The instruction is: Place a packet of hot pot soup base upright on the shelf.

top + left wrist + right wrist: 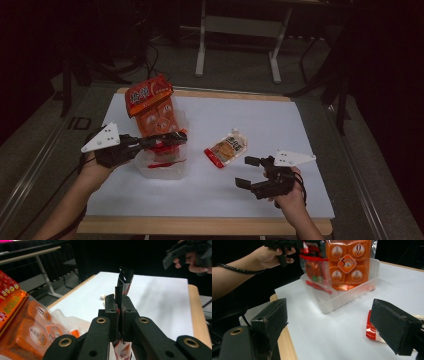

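Note:
My left gripper is shut on the top edge of a red and clear snack packet. The packet hangs into a clear plastic bin. A tall orange packet stands in the bin's far part, leaning back. Another snack packet, white with a red end, lies flat on the white sheet to the right of the bin. My right gripper stands open near the table's front right, its jaws wide apart with nothing between them, pointing toward the bin.
The white sheet covers most of a wooden table, whose front edge lies close to both forearms. Beyond the table stand a grey metal desk frame and dark floor.

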### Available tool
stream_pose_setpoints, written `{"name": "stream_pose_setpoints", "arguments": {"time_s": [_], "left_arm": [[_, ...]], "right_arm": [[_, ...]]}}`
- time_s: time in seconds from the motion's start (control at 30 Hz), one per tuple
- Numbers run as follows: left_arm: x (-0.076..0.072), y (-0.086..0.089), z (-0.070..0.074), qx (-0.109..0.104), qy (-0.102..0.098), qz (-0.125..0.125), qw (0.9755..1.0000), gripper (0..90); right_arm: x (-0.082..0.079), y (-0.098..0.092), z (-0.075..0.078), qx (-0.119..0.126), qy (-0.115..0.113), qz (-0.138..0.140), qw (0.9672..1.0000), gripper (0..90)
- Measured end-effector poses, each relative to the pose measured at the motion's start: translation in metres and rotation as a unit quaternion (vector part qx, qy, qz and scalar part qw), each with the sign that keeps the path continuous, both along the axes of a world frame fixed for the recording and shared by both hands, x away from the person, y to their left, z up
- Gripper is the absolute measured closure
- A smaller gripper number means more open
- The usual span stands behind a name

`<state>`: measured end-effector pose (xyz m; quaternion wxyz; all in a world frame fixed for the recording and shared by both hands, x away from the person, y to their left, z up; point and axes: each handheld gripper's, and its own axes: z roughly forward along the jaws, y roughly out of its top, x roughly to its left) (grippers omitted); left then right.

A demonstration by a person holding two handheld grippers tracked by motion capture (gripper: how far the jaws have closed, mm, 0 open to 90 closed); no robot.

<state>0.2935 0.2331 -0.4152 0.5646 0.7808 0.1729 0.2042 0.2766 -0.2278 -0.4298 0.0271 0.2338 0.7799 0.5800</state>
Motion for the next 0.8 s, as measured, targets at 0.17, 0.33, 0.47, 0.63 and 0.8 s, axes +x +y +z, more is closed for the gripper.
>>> {"name": "stream_pose_setpoints", "arguments": {"time_s": [0.17,0.33,0.47,0.63,0.8], "left_arm": [[0.000,0.005,-0.005,0.016,0.011,-0.003,0.9998,87.2],[0.003,0.008,-0.017,0.013,0.023,0.001,0.9997,86.9],[0.005,0.009,-0.028,0.010,0.034,-0.001,0.9994,86.6],[0.005,0.008,-0.039,0.012,0.046,-0.005,0.9988,86.2],[0.006,0.008,-0.049,0.011,0.053,-0.006,0.9985,85.9]], "right_arm": [[0.001,0.000,-0.001,0.000,0.003,0.000,1.0000,14.8],[0.001,0.000,-0.002,0.001,0.003,-0.001,1.0000,14.8],[0.001,-0.001,-0.003,-0.001,0.003,-0.002,1.0000,14.8],[0.002,-0.001,-0.005,-0.003,0.005,-0.004,1.0000,14.8],[0.002,-0.001,-0.006,-0.003,0.005,-0.003,1.0000,14.8]]}}
